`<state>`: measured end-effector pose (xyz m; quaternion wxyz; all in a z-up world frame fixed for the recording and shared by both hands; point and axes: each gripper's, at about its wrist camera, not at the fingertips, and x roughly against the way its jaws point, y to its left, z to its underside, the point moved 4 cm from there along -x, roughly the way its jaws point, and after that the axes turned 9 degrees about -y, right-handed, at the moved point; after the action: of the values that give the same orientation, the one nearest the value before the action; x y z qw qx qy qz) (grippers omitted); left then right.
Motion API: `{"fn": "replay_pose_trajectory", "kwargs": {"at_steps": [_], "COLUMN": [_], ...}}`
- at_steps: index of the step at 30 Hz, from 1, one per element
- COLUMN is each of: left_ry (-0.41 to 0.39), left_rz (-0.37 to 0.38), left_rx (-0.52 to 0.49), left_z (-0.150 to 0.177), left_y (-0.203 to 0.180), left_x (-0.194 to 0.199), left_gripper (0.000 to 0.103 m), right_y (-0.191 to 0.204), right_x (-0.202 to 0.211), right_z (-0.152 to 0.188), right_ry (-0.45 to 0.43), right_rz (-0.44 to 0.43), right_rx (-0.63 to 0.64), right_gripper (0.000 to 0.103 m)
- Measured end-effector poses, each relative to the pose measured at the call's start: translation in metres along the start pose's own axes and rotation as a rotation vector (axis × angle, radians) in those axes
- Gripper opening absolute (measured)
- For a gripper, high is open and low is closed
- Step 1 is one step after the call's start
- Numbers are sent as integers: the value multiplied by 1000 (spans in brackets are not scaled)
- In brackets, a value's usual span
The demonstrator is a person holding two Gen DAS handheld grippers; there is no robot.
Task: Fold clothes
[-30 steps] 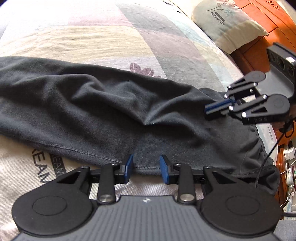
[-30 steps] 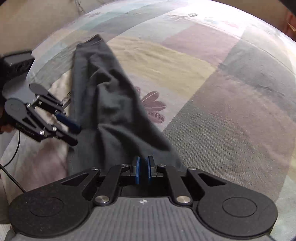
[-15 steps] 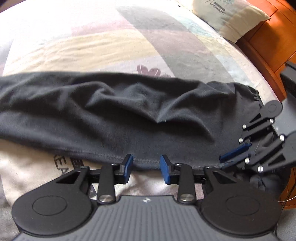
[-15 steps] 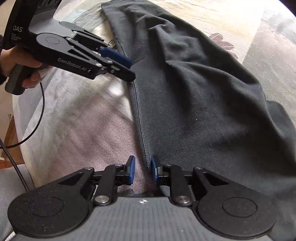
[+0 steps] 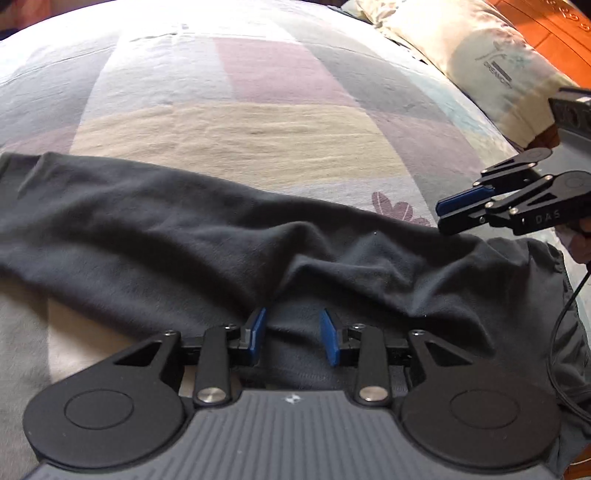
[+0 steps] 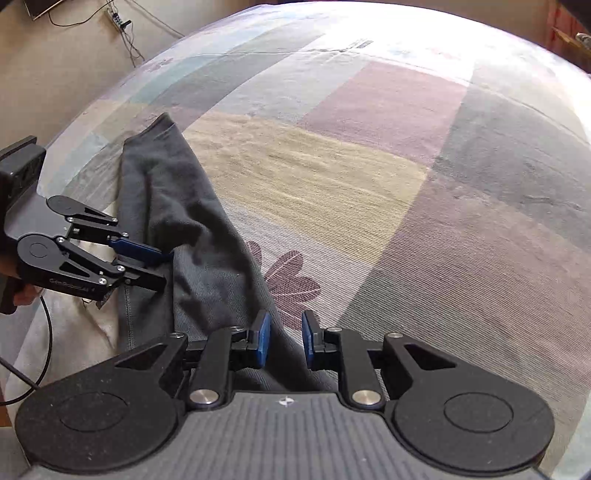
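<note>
A dark grey garment [image 5: 192, 236], long and narrow like folded trousers, lies stretched across a bed covered by a patchwork bedspread [image 5: 258, 122] of pale pink, beige, grey and mauve blocks with a woven, ribbed texture and a dark leaf motif. The left gripper [image 5: 293, 338] sits low at the garment's near edge, its blue-padded fingers [image 5: 256, 334] spread apart, with creased cloth lying between and just ahead of them; nothing is clamped. The right gripper [image 6: 284, 339] is likewise parted, positioned over the garment's far edge near the gathered waistband end, cloth beneath the left pad and bare bedspread beneath the right. In the left wrist view, that same tool appears at the right, above the fabric's upper edge. The garment is soft, matte knit, rumpled into shallow ridges around its middle, with a stitched seam visible along one long side in the right wrist view. A cream pillow [image 5: 491, 70] with printed lettering rests against an orange wooden headboard [image 5: 554, 29]. A black cable [image 5: 565, 325] trails at the right.
</note>
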<state>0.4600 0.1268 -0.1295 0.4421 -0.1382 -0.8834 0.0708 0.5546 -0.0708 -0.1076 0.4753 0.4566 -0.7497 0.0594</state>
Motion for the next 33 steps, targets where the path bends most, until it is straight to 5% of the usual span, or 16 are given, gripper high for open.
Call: {"fn": "replay_pose_trajectory", "kwargs": {"at_steps": [2, 3, 7, 11, 14, 18, 21, 24, 26, 27, 30, 33], "left_ry": [-14, -28, -72, -134, -117, -143, -171, -171, -130, -109, -138, -161], "left_rz": [-22, -24, 1, 37, -31, 44, 89, 101, 42, 13, 30, 44], "left_rx": [57, 102, 335, 712, 856, 1034, 1041, 1054, 1003, 980, 986, 884], "left_z": [3, 4, 10, 31, 56, 73, 64, 58, 59, 60, 49, 31], "left_y": [11, 17, 39, 63, 70, 76, 80, 78, 74, 73, 70, 58], "left_x": [11, 15, 21, 33, 35, 21, 5, -4, -6, -6, 2, 2], "left_gripper": [35, 35, 35, 35, 41, 45, 46, 40, 8, 0, 0, 1], "right_y": [-11, -13, -19, -28, -35, -39, -41, -42, -40, -38, -35, -37], "right_x": [-5, -11, -40, -56, -63, -72, -80, -83, -76, -73, -63, -50], "right_z": [-14, -17, -28, -38, -41, -39, -39, -40, -45, -47, -55, -67], "right_ry": [-13, -6, 41, 87, 107, 114, 120, 114, 82, 66, 19, -44], "right_rz": [-9, -20, -157, -274, -314, -341, -362, -363, -317, -293, -224, -149], "right_rx": [14, 18, -82, -180, -222, -267, -301, -315, -279, -261, -206, -155], "right_gripper": [54, 56, 56, 53, 40, 33, 24, 2, 3, 3, 3, 2]}}
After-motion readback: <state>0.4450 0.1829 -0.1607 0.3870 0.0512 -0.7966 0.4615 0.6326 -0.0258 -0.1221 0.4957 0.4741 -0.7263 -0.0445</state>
